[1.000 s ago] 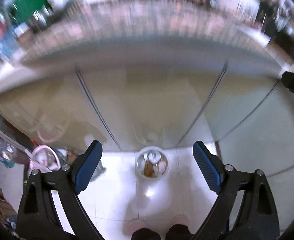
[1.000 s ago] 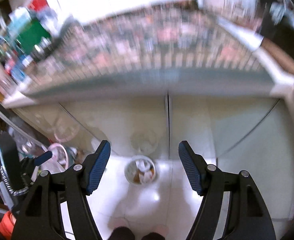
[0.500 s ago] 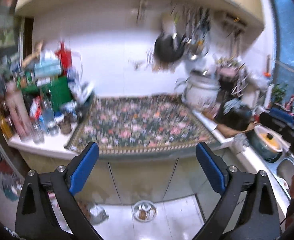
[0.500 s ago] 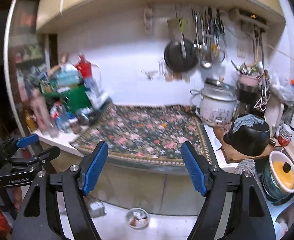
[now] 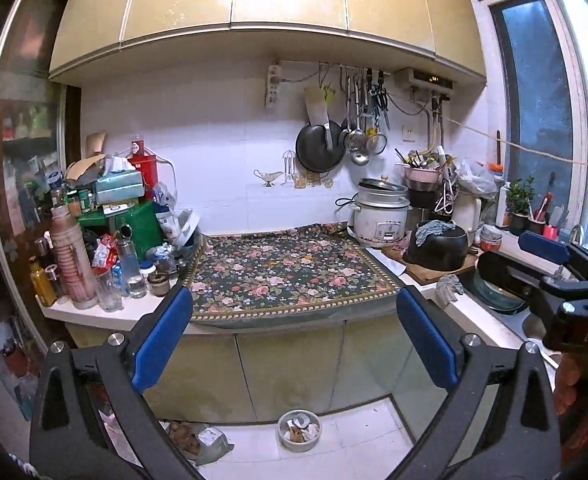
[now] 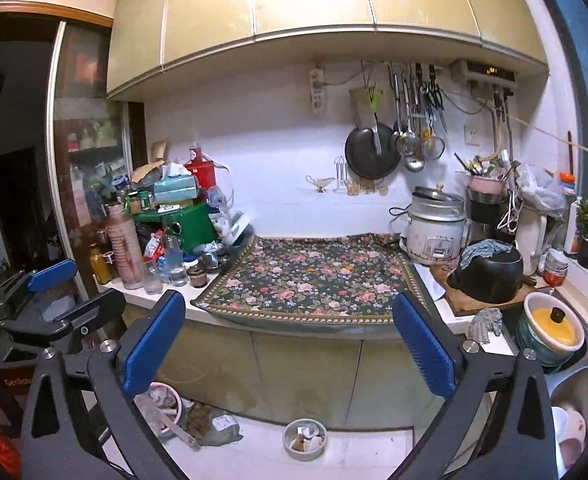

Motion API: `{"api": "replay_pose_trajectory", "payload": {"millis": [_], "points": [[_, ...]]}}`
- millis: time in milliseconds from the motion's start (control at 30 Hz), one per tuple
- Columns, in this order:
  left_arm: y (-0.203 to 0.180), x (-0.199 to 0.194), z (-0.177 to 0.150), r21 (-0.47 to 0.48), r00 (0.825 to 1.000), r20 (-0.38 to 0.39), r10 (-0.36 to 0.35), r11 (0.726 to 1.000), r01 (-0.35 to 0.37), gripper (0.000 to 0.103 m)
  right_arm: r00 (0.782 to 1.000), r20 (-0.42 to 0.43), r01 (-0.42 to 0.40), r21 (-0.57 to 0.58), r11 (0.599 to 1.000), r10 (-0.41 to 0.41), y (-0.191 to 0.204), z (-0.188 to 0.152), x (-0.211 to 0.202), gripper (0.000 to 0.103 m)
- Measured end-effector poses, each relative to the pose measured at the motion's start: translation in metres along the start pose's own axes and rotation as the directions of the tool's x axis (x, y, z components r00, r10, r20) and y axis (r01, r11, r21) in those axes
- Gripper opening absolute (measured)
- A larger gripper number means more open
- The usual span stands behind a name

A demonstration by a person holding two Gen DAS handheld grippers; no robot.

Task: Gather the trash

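Both grippers raised before the kitchen counter, jaws spread and empty
The left gripper point(image 5: 294, 344) and right gripper point(image 6: 290, 344) have just been opening and grasp nothing; the small bowl of trash point(image 5: 299, 430) sits on the white floor at the foot of the cabinets, well below the floral cloth point(image 5: 290, 276), beside a crumpled bag point(image 5: 210, 442)

Floral cloth point(image 6: 314, 280) on kitchen counter point(image 6: 198, 308)
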State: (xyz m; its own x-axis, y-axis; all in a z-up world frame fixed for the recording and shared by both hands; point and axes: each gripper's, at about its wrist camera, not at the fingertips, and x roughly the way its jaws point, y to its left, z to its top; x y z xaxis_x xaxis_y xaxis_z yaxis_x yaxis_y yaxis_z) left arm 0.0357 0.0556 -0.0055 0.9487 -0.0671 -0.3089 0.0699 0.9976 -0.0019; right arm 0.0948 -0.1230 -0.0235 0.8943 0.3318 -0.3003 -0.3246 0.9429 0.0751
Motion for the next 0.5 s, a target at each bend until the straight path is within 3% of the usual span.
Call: {"api": "replay_pose_trajectory", "payload": {"millis": [500], "points": [[0.015, -0.019, -0.018, -0.072, 0.999, -0.038, 0.006, 0.997, -0.008, 0.102, 0.996, -0.077, -0.032, 0.017, 0.999, 0.033, 0.017, -0.017, -0.013, 0.103]]}}
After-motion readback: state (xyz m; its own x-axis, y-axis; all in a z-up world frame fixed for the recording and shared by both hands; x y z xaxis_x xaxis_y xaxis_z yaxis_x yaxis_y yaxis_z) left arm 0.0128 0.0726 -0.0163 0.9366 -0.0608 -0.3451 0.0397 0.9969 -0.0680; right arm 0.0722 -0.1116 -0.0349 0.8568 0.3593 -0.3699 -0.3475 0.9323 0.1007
